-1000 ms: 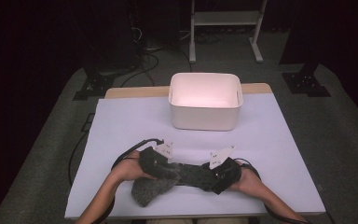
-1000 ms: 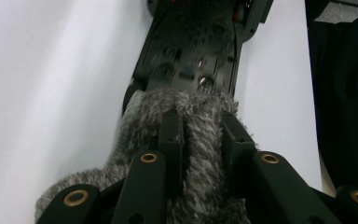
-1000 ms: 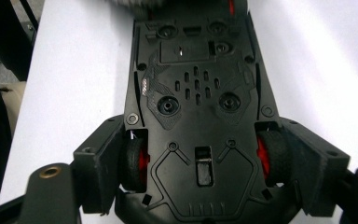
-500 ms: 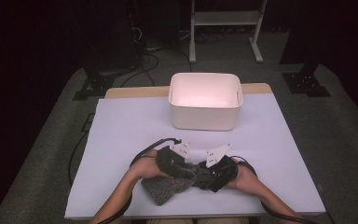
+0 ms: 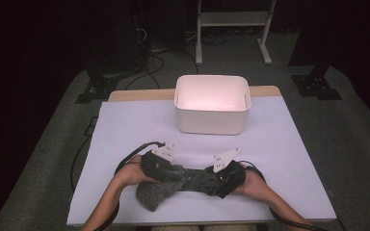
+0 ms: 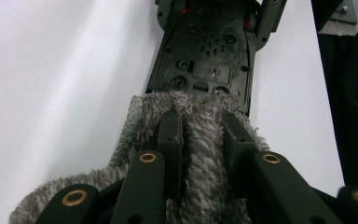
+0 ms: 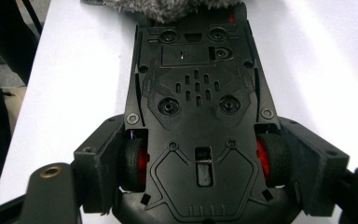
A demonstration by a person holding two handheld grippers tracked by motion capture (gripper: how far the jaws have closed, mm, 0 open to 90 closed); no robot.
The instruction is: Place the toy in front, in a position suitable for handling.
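Toy car point(image 7: 198, 112) clamped in wide right jaws; left jaws pinch cloth point(image 6: 205, 140).

Bright overhead light on the table point(image 5: 125, 125), dark surroundings, soft high view, sharp close-ups

Toy car point(image 7: 198, 116) front end buried under grey fuzzy cloth point(image 6: 205, 140); upper side hidden.
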